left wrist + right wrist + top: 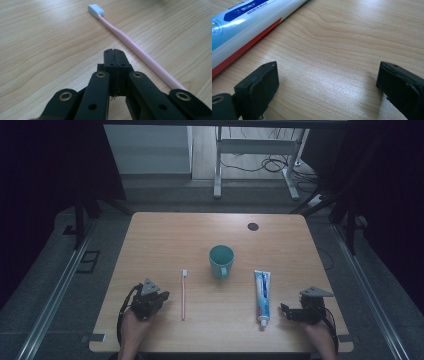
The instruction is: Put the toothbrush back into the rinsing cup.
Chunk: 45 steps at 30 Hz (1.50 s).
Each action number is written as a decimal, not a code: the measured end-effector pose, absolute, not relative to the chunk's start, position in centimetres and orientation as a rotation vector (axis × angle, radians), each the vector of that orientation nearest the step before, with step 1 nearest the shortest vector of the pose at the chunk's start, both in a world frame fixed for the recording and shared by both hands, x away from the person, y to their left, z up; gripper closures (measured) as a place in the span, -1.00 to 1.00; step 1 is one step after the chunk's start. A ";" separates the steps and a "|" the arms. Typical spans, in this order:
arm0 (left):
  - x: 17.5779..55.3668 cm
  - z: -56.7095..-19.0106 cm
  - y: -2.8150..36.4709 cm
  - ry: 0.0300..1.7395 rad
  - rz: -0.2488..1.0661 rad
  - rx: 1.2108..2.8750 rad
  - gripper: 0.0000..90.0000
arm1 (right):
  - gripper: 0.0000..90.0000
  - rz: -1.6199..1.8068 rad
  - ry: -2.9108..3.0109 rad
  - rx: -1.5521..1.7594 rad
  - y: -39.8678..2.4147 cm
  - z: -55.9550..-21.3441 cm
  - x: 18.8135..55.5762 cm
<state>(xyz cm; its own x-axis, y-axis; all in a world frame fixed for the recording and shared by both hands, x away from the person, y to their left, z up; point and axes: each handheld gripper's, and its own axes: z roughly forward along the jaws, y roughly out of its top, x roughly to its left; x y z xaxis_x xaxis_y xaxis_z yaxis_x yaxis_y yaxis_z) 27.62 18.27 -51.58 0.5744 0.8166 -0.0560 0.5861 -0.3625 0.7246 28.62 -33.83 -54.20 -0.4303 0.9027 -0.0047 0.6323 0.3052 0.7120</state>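
Note:
A pink toothbrush (183, 295) with a white head lies lengthwise on the wooden table (160, 240). My left gripper (163, 296) rests just left of the toothbrush (130, 42), its jaws shut together with nothing between them (114, 53). A blue-and-white toothpaste tube (262, 295) lies right of centre, cap towards the front edge. My right gripper (284, 310) sits on the table to the right of the tube (242, 27), open (327, 75), with bare wood between its fingers. A teal cup (221, 260) stands upright between the brush and the tube, farther back.
A small dark round cover (253, 226) is set in the table near its back edge. Beyond the table stand a white desk frame (260, 165) and loose cables on the floor. Dark curtains hang at both sides.

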 end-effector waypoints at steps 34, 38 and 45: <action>27.9 -51.8 12.3 0.979 0.301 2.194 0.99 | -0.92 0.905 2.175 1.367 -33.7 -54.2 28.8; 28.0 -52.0 12.3 0.985 0.293 2.212 0.99 | -0.92 0.905 2.175 1.366 -33.7 -54.2 28.8; 28.1 -52.5 12.6 1.010 0.292 2.238 0.99 | -0.92 0.905 2.175 1.367 -33.7 -54.2 28.8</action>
